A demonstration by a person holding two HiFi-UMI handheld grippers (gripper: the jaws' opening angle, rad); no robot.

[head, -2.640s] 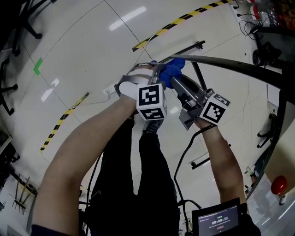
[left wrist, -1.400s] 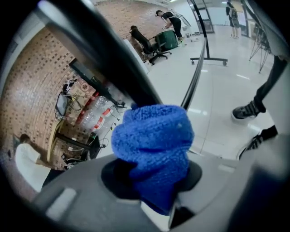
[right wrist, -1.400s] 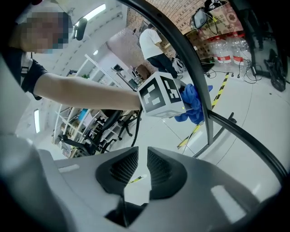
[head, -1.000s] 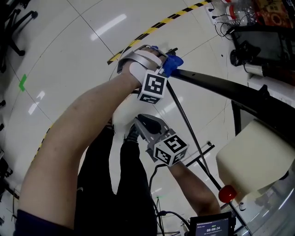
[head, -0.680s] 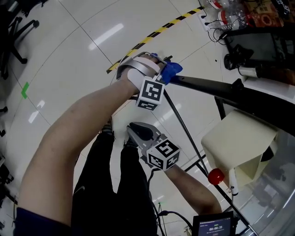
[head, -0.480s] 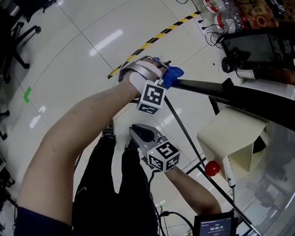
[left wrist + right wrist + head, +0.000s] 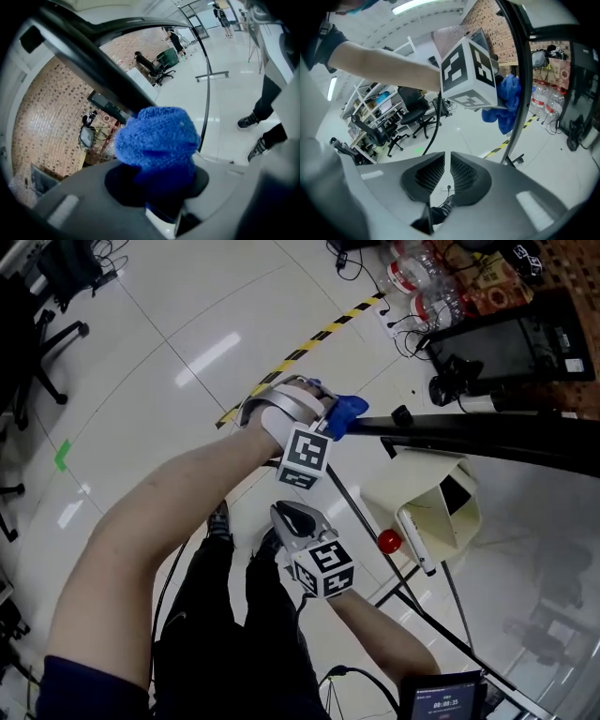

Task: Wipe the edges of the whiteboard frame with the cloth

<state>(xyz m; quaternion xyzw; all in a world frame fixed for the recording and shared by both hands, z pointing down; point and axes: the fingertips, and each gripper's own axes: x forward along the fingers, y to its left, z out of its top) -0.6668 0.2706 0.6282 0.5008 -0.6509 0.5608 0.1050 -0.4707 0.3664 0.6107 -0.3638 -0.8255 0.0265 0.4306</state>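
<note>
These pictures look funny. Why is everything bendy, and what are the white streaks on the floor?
Head view: the wide lens bends the striped tape, and lights glare white on the shiny floor. Left gripper view: the blue cloth looks huge up close, and the whiteboard frame curves. Right gripper view: the corners go dark.

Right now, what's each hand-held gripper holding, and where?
Left hand-held gripper clamps the blue cloth by its bunched lower part. Right hand-held gripper: jaws closing on nothing.

Lab or workshop, hazard tape (image 7: 323,334) on floor, office chairs (image 7: 411,115), shelving (image 7: 372,99), monitor (image 7: 497,345), cables (image 7: 424,289)
</note>
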